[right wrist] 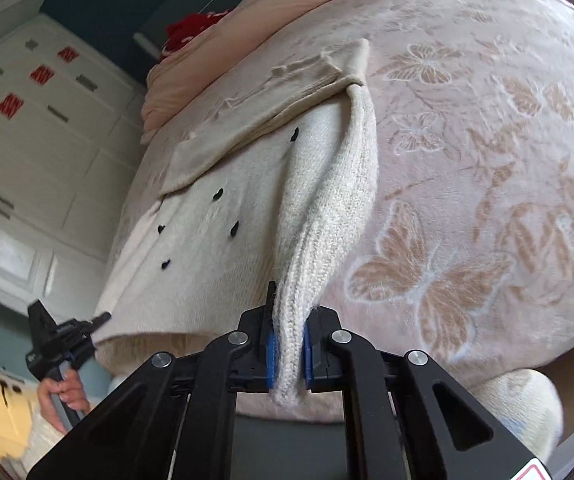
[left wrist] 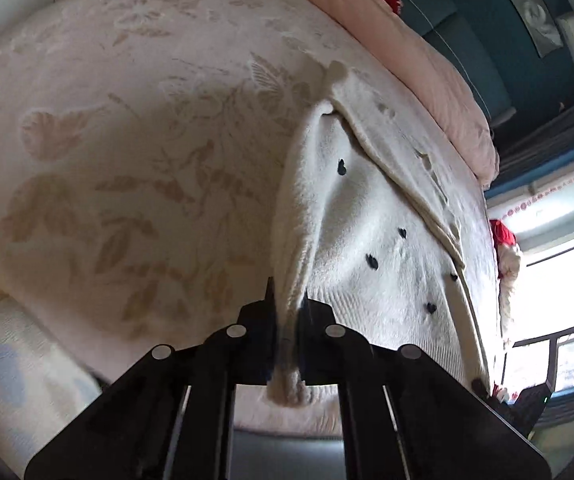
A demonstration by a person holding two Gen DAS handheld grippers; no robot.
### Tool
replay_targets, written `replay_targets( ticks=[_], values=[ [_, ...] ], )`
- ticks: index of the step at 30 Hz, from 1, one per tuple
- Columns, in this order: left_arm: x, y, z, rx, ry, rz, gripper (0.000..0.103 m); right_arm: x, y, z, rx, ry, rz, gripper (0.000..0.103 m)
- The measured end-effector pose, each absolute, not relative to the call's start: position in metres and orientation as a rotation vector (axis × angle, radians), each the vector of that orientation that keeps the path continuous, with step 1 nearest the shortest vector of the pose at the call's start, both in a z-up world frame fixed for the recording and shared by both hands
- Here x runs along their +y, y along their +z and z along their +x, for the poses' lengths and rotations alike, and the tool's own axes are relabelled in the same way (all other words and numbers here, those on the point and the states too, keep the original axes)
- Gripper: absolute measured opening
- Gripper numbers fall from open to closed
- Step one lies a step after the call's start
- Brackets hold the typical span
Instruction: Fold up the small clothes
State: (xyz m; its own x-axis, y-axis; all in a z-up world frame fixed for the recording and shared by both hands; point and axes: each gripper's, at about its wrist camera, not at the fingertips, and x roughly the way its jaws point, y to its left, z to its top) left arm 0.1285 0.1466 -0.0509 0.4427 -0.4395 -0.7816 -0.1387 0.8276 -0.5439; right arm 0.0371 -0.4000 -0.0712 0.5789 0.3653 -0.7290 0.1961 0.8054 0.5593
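A small cream knitted sweater [left wrist: 371, 216] with black heart dots lies on the bed; it also shows in the right wrist view [right wrist: 223, 216]. One sleeve is folded across its top. My left gripper [left wrist: 287, 312] is shut on a bunched edge of the sweater, which hangs through the jaws. My right gripper [right wrist: 289, 320] is shut on a ribbed sleeve or side edge [right wrist: 335, 200] and lifts it off the bed. The other gripper [right wrist: 63, 336] shows at the left of the right wrist view, held in a hand at the sweater's hem.
The bed carries a pale pink blanket [right wrist: 487, 160] with butterfly and leaf patterns [left wrist: 127, 160]. A pink duvet [left wrist: 427, 60] lies along the far side. White cupboards [right wrist: 27, 140] stand left. A white pillow [left wrist: 15, 360] sits near the bed's edge. A window [left wrist: 559, 280] is at right.
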Motion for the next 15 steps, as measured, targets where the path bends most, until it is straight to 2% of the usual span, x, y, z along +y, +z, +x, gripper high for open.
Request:
replay_targets(
  ticks=[10, 15],
  values=[
    [0.158, -0.025, -0.006, 1.318, -0.273, -0.349, 0.006, -0.367, -0.073, -0.073, 1.271, 0.266, 0.429, 0.009],
    [0.172, -0.014, -0.066, 1.375, -0.256, -0.398, 0.004, -0.357, -0.076, -0.139, 1.352, 0.341, 0.463, 0.009]
  ],
)
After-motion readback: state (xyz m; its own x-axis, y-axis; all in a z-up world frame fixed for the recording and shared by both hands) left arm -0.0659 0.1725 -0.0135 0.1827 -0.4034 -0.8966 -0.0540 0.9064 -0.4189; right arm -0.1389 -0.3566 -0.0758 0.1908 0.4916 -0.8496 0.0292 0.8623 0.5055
